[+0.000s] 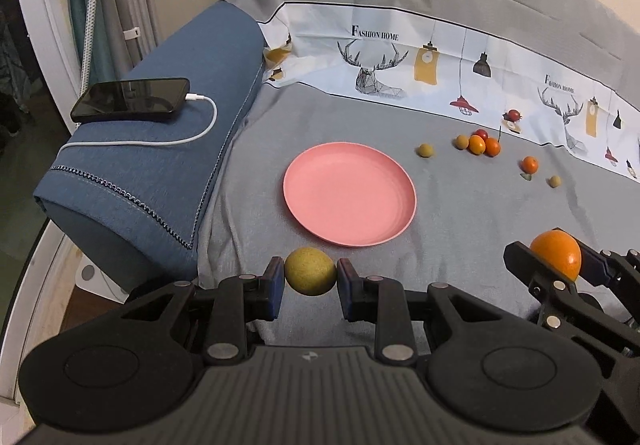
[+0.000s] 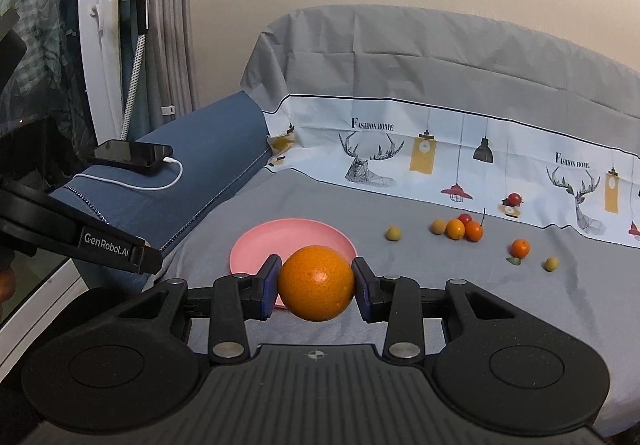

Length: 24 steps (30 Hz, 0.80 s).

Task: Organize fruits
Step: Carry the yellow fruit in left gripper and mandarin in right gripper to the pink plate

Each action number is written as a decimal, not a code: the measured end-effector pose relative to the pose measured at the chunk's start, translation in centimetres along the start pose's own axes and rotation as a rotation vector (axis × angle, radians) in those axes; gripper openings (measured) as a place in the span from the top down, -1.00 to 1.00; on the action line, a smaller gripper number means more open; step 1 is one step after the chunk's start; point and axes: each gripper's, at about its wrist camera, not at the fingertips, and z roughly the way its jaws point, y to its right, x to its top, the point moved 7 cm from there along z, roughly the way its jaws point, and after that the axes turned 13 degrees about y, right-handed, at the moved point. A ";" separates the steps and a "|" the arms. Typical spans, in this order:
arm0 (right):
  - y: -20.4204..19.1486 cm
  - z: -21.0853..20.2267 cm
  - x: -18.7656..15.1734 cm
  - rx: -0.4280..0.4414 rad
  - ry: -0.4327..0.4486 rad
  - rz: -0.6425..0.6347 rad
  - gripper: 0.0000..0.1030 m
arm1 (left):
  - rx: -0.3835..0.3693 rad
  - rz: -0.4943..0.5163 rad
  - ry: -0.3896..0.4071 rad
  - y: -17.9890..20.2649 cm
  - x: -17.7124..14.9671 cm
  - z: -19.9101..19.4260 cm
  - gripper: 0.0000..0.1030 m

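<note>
Fruits are carried toward the pink plate [image 1: 350,195], one in each gripper.

The left gripper [image 1: 310,273] is clamped on a yellow-green fruit [image 1: 310,271], held just short of the plate's near rim. The right gripper [image 2: 316,283] is clamped on a big orange [image 2: 316,282], held near the plate's near edge. The plate is seen bare, so the filling step is judged to be just starting. Next, each fruit needs to be brought over the plate, lowered, and let go. More small fruits [image 1: 478,143] are left on the grey sheet [image 1: 460,213]. "FASHION HOME" can be read on the white cloth band [image 1: 374,32], and "GenRobot.AI" on the left gripper's side.
</note>
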 end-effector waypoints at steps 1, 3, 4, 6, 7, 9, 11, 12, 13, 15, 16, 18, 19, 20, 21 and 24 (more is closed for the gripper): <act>-0.1 -0.1 0.0 0.000 0.000 -0.004 0.23 | -0.001 -0.001 0.001 0.0 0.0 0.0 0.39; -0.2 0.0 0.1 -0.001 0.000 -0.009 0.23 | -0.005 -0.003 0.002 -0.1 -0.1 -0.1 0.39; -0.2 0.0 0.1 -0.002 0.001 -0.010 0.23 | -0.007 -0.003 0.001 -0.1 -0.1 0.0 0.39; -0.3 0.1 0.1 -0.004 -0.001 -0.013 0.23 | -0.010 -0.004 -0.001 -0.1 -0.2 0.1 0.39; -0.3 0.1 0.1 -0.005 -0.003 -0.014 0.23 | -0.012 -0.005 -0.003 -0.1 -0.2 0.2 0.39; -0.3 0.2 0.0 -0.006 -0.006 -0.015 0.23 | -0.016 -0.006 -0.009 -0.3 -0.3 0.4 0.39; -0.3 0.4 -0.1 -0.005 -0.011 -0.016 0.23 | -0.018 -0.007 -0.017 -0.5 -0.3 0.6 0.39; -0.3 0.5 -0.1 -0.006 -0.014 -0.017 0.23 | -0.018 -0.008 -0.021 -0.5 -0.4 0.8 0.39; -0.3 0.6 -0.2 -0.005 -0.017 -0.017 0.23 | -0.018 -0.009 -0.024 -0.6 -0.4 1.0 0.39; -0.4 0.8 -0.3 -0.003 -0.024 -0.018 0.23 | -0.018 -0.011 -0.030 -0.6 -0.4 1.3 0.39; -0.4 1.0 -0.4 -0.003 -0.029 -0.018 0.23 | -0.018 -0.011 -0.033 -0.6 -0.5 1.4 0.39; -0.4 1.2 -0.5 -0.002 -0.038 -0.018 0.23 | -0.018 -0.010 -0.040 -0.5 -0.5 1.8 0.39; -0.3 1.4 -0.6 -0.003 -0.043 -0.017 0.23 | -0.019 -0.009 -0.045 -0.5 -0.5 2.0 0.39; -0.2 1.5 -0.7 -0.002 -0.048 -0.017 0.23 | -0.020 -0.009 -0.049 -0.4 -0.6 2.2 0.39; -0.2 1.6 -0.8 -0.002 -0.052 -0.017 0.23 | -0.020 -0.009 -0.055 -0.4 -0.6 2.4 0.39; 0.0 2.1 -1.1 -0.001 -0.067 -0.015 0.23 | -0.019 -0.007 -0.067 -0.4 -0.8 3.0 0.39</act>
